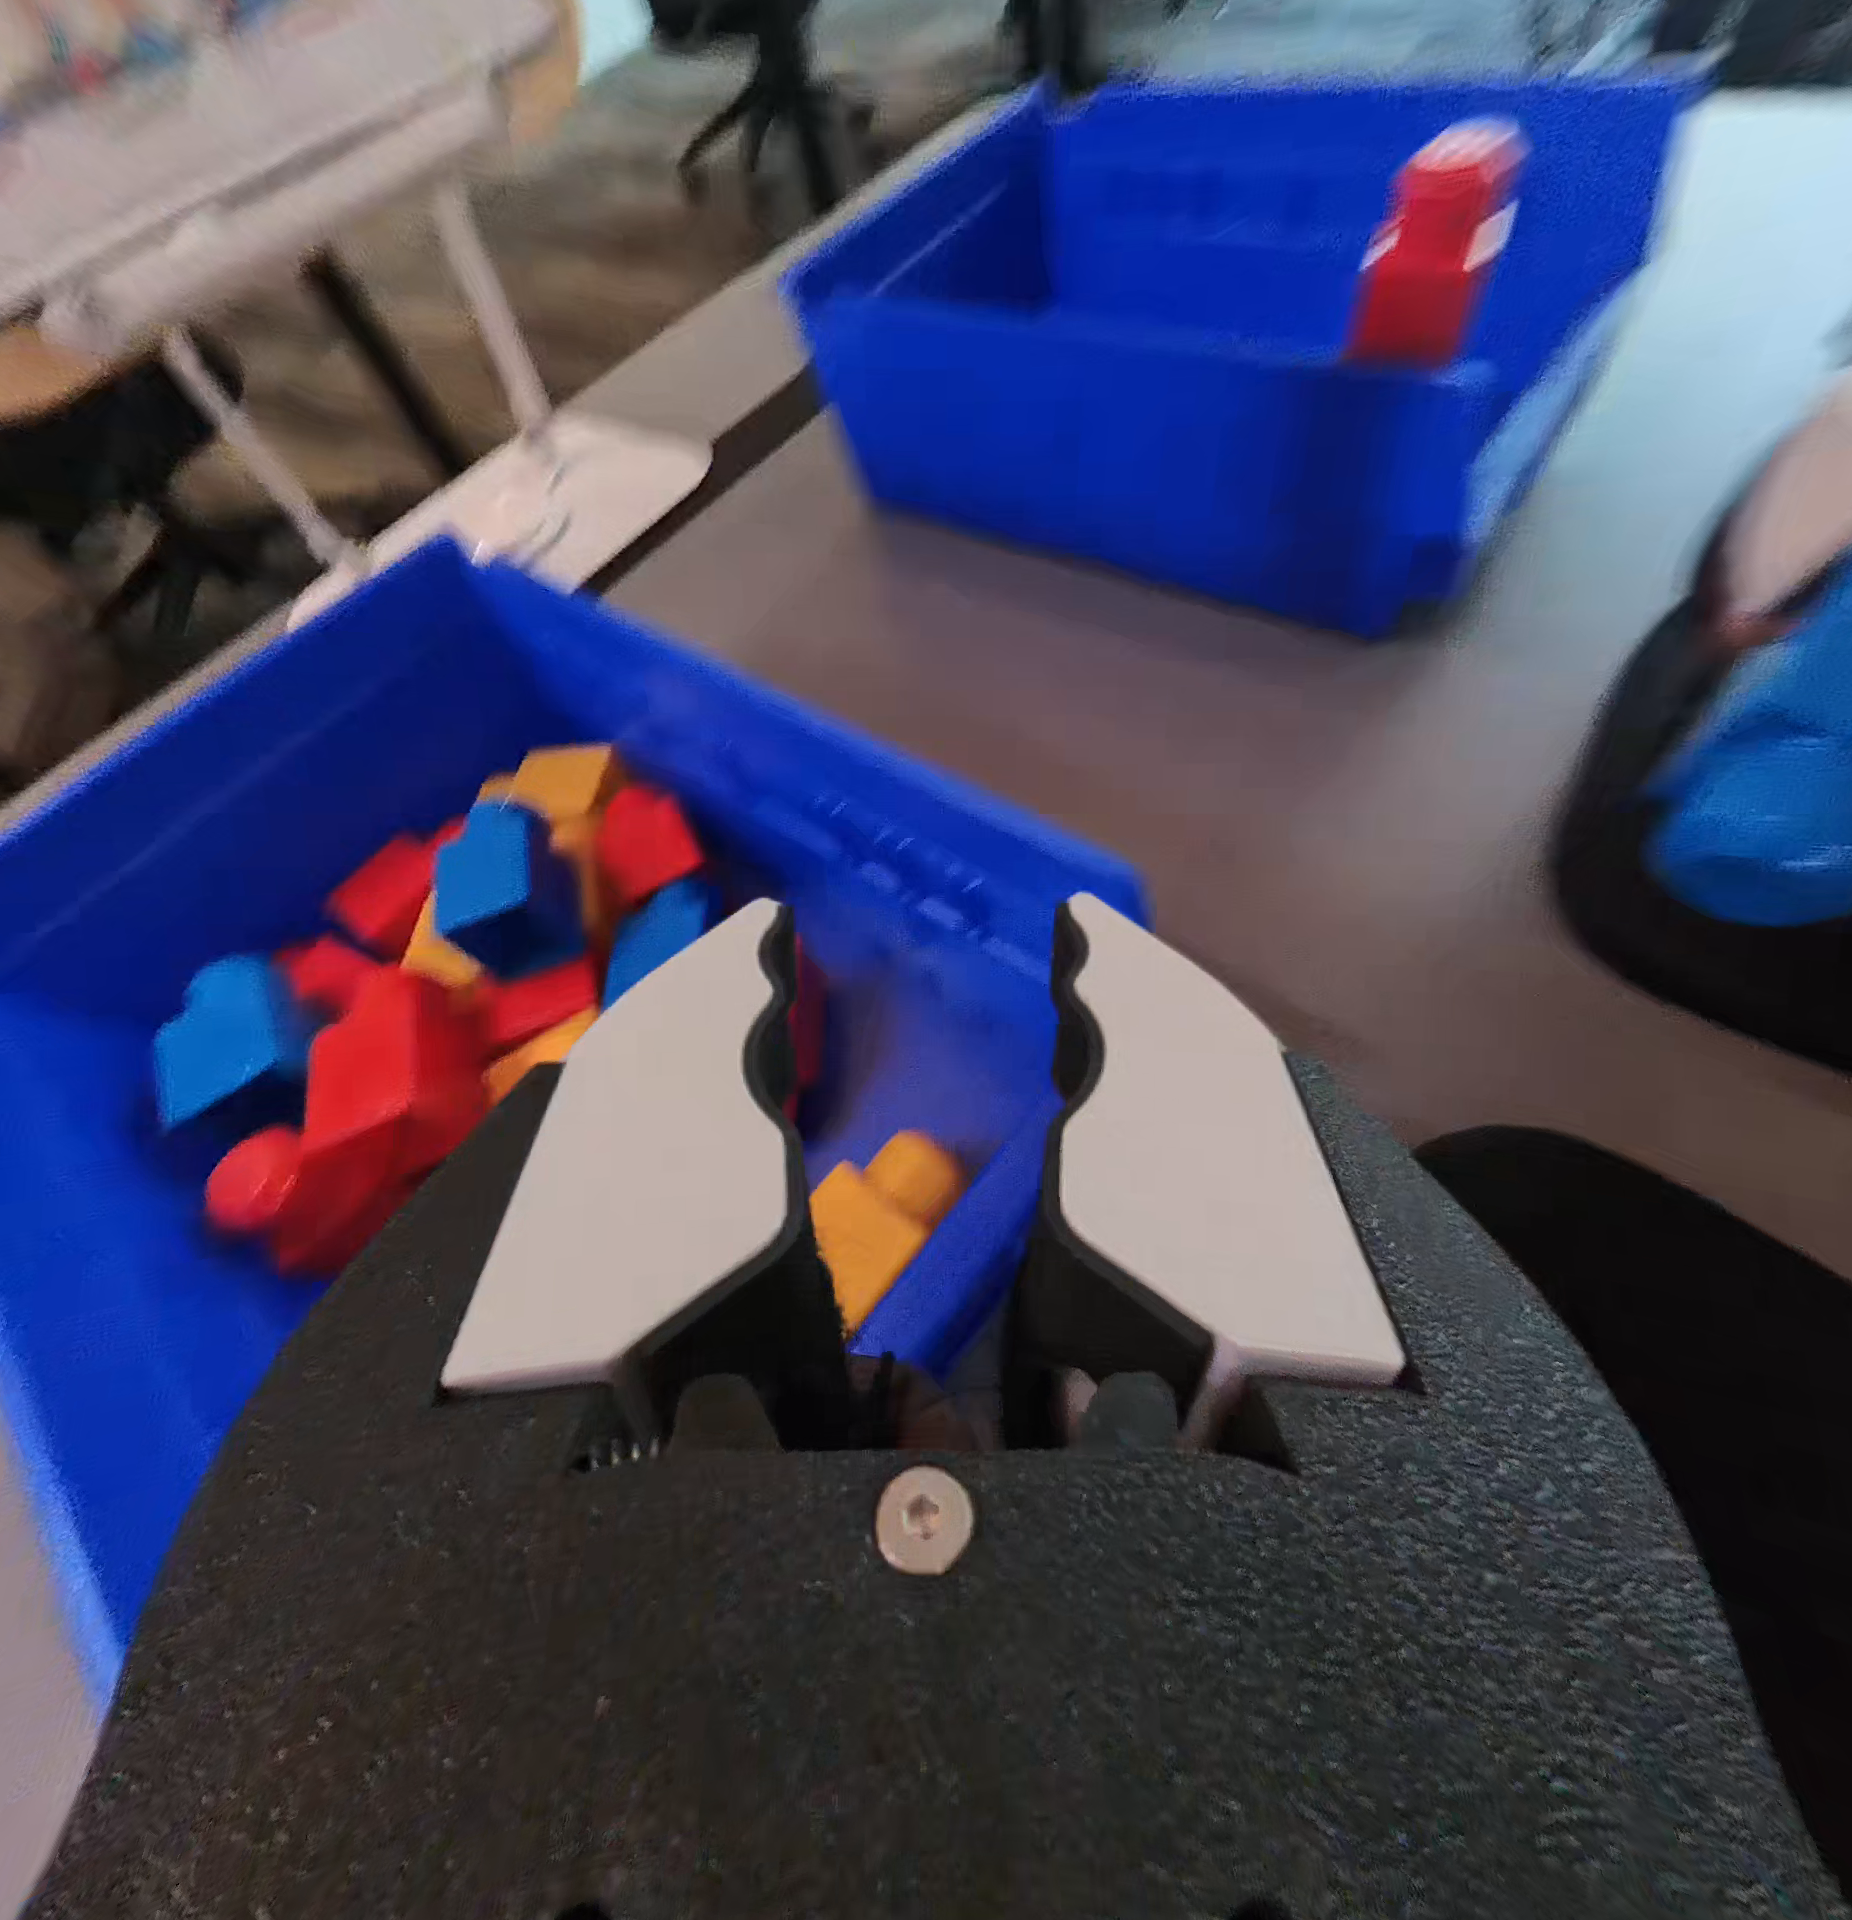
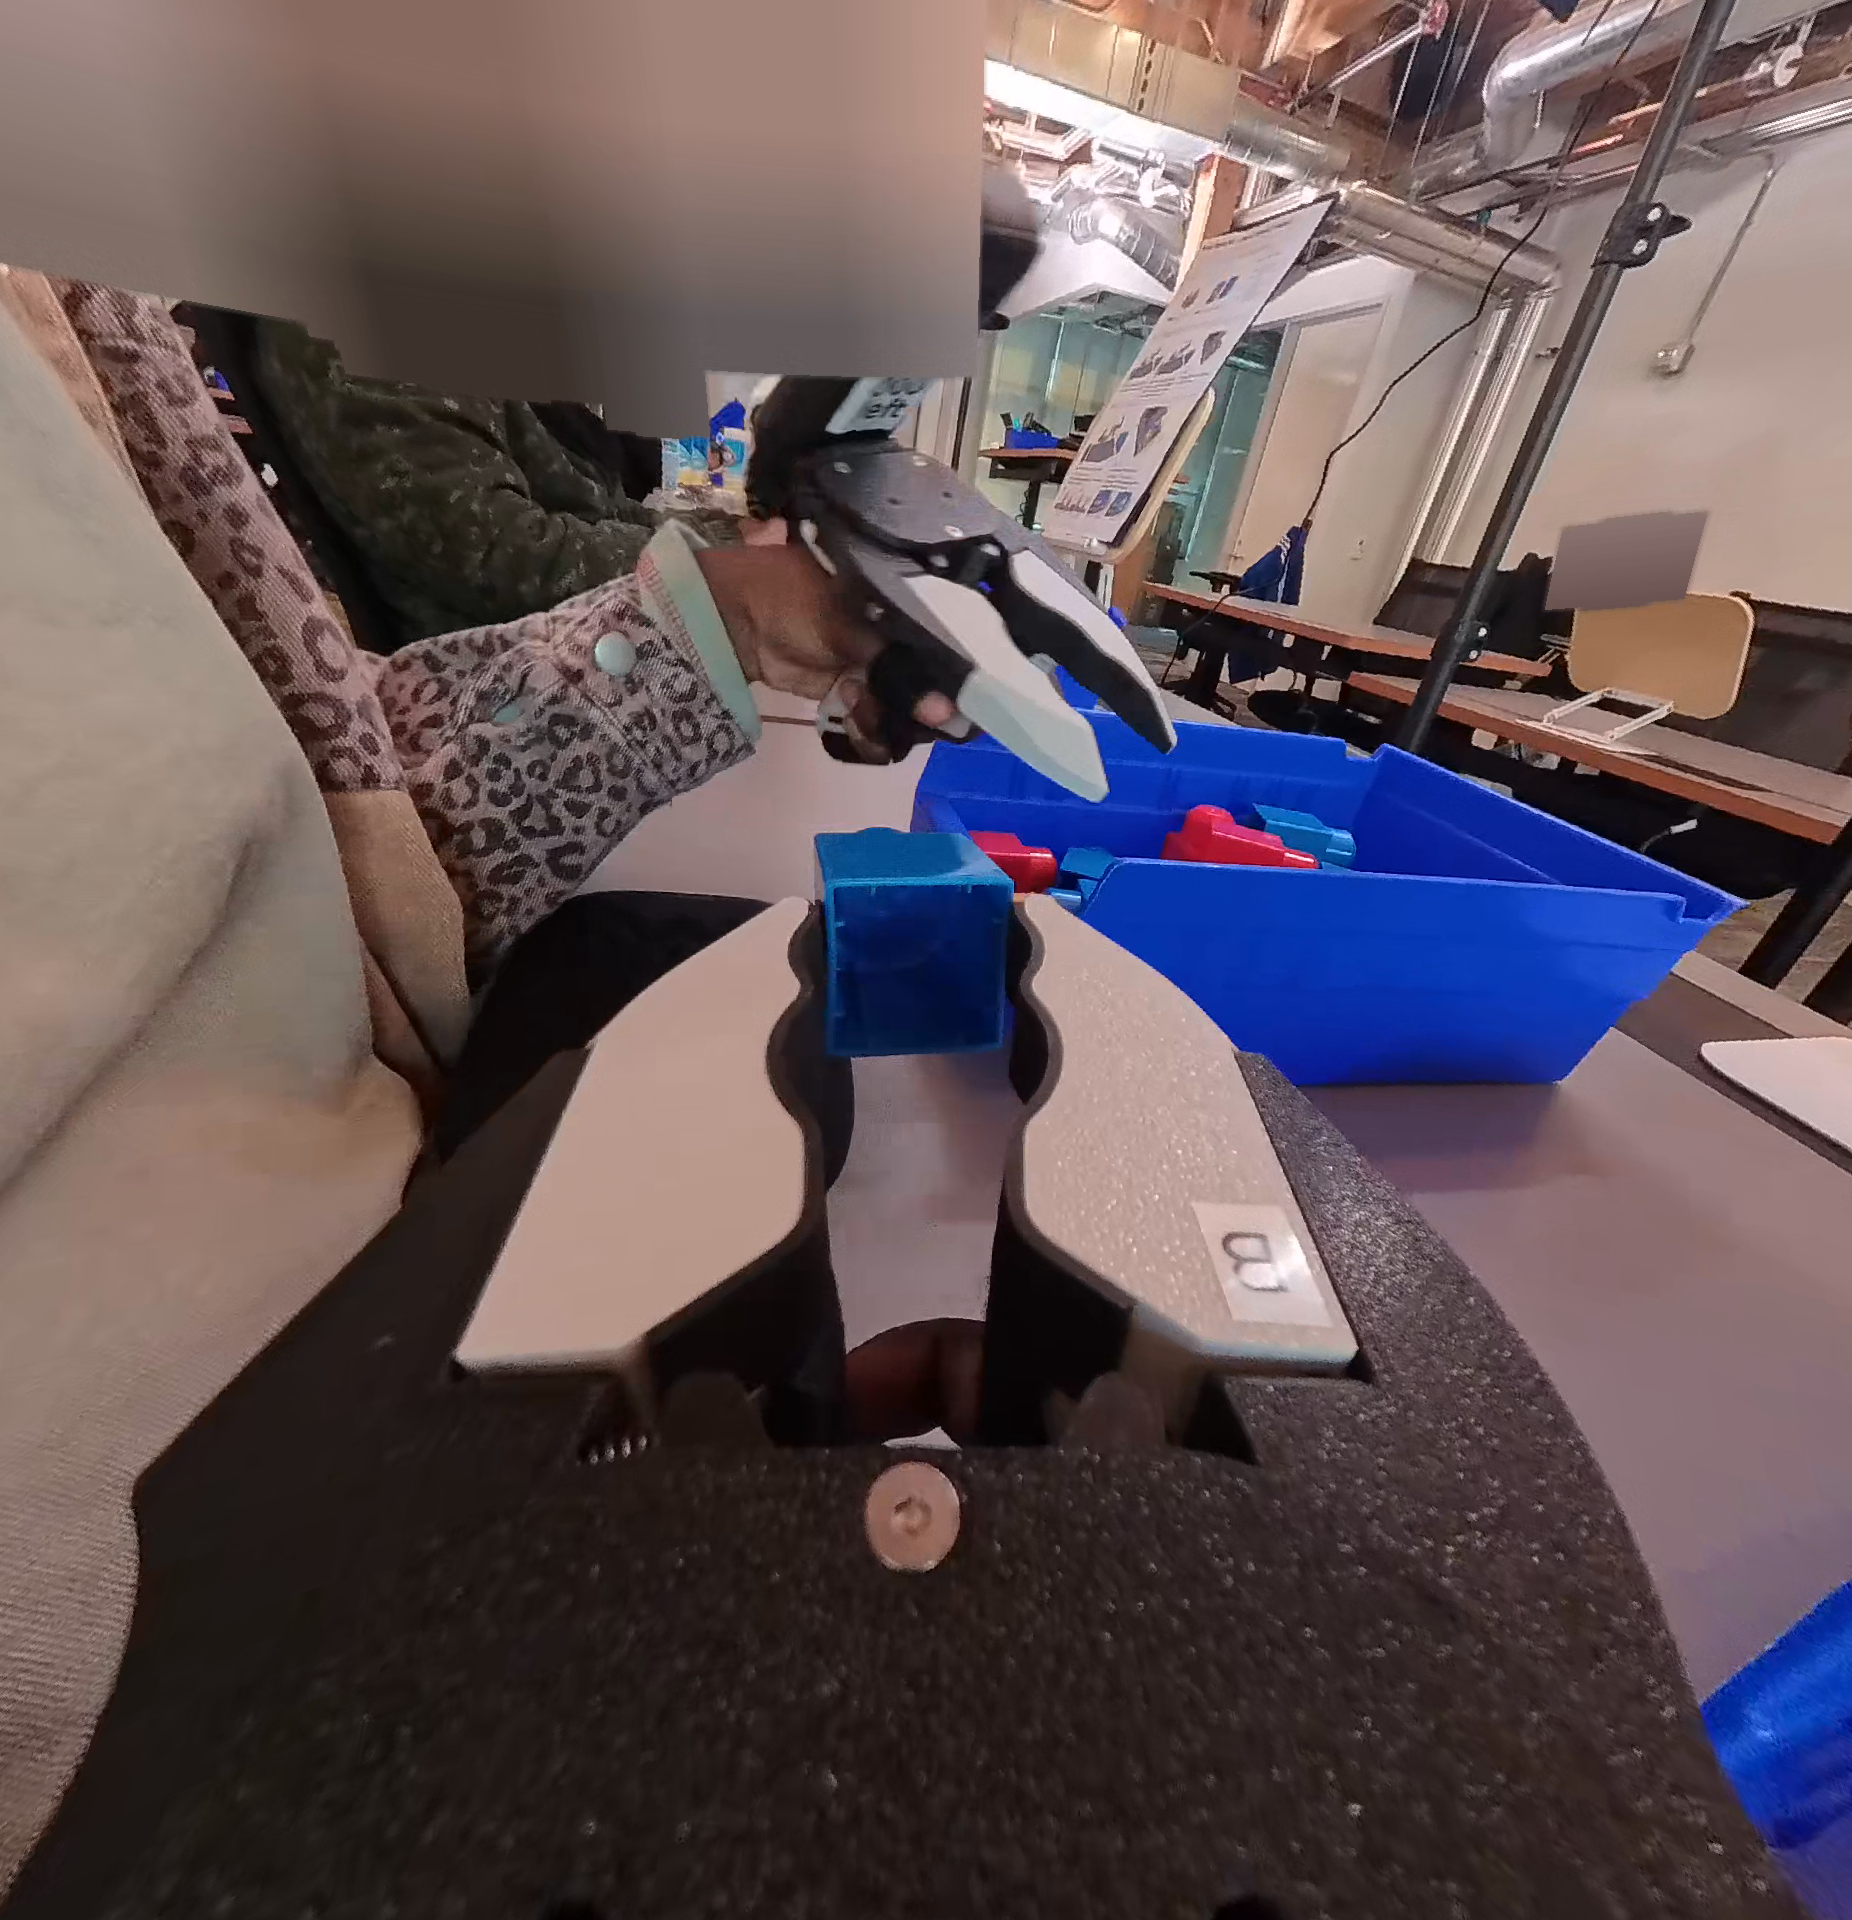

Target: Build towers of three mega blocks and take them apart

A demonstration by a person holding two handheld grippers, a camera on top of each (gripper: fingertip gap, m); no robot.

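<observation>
My left gripper (image 1: 922, 935) is open and empty, hovering over the near blue bin (image 1: 226, 748) that holds several loose red, blue and orange mega blocks (image 1: 402, 1049). An orange block (image 1: 880, 1205) shows between its fingers, down in the bin. My right gripper (image 2: 914, 914) is shut on a blue mega block (image 2: 914, 956), hollow underside facing the camera. That block and gripper show blurred at the right edge of the left wrist view (image 1: 1774, 790). The left gripper shows in the right wrist view (image 2: 1130, 758), fingers apart, pointing down over the bin (image 2: 1369, 956). A red tower (image 1: 1431, 249) stands in the far blue bin (image 1: 1161, 447).
The bins sit on a grey-brown table (image 1: 1161, 748). A white pad (image 2: 1805, 1091) lies on the table at right. A person's patterned sleeve (image 2: 548, 717) holds the left gripper. A black pole (image 2: 1566, 343), other tables and chairs stand behind. The red tower (image 1: 1431, 249) is about 15 cm from my right fingertips.
</observation>
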